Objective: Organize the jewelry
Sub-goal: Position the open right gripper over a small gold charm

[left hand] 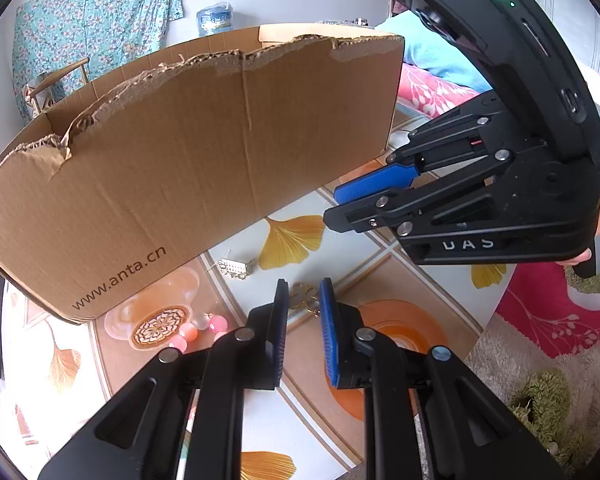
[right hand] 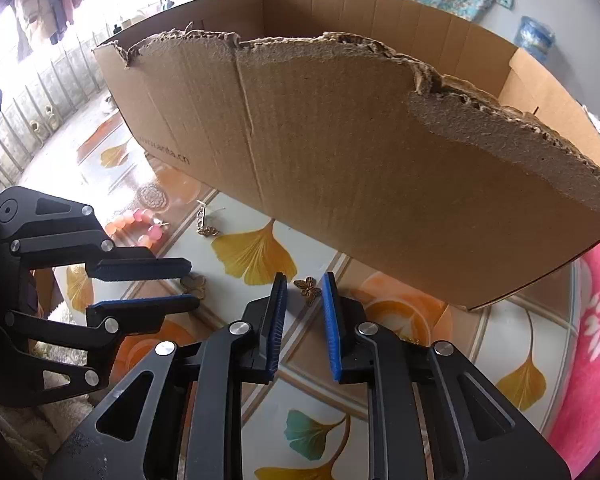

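Jewelry lies scattered on the glass-topped surface (right hand: 259, 412) printed with yellow ginkgo leaves, all of it outside the big torn brown cardboard box (left hand: 187, 140) that stands at the back with its open top up. By my judgement none of the sorting into that box has been done yet.

Largest of the pieces is the string of pink and clear round beads (left hand: 203, 330), lying against the box's near corner beside a pale disc with a brown mandala pattern (left hand: 161, 326). Next comes a silvery filigree earring (left hand: 235, 268) close to the box wall, then two small gold-brown butterfly charms.

One butterfly charm (right hand: 308, 289) sits on the surface just ahead of the right gripper (right hand: 304, 288), in line with the gap between its blue-padded fingers (right hand: 332, 320). Those fingers stand a little apart and grasp nothing. They point steeply down at the charm but look not yet level with it; whether the tips touch the glass I cannot tell.

The other butterfly charm (right hand: 193, 285) lies at the tips of the left gripper (right hand: 187, 284), whose fingers are likewise slightly parted and empty.

So each hand has its own charm straight ahead, and the right one seems better lined up. A flat thing on glass may slide away as the pads come together.
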Demonstrator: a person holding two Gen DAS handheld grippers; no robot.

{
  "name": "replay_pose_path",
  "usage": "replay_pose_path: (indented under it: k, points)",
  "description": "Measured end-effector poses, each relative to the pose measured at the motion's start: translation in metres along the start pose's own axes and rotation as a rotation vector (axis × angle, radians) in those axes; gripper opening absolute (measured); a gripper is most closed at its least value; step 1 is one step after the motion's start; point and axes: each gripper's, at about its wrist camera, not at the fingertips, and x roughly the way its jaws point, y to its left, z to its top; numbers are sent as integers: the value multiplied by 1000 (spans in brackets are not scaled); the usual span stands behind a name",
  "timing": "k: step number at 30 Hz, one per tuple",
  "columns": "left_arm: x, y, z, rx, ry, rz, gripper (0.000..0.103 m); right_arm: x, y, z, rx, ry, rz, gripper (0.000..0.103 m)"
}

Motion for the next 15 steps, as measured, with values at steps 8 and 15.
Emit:
replay_pose_path:
  k: [8,15]
  points:
    - [0,0,0,-4,-1,0,15,7,7,5,-15,8,10,5]
    - [-1,0,0,-4,-3,1,15,1,6,6,4,-10,25,0]
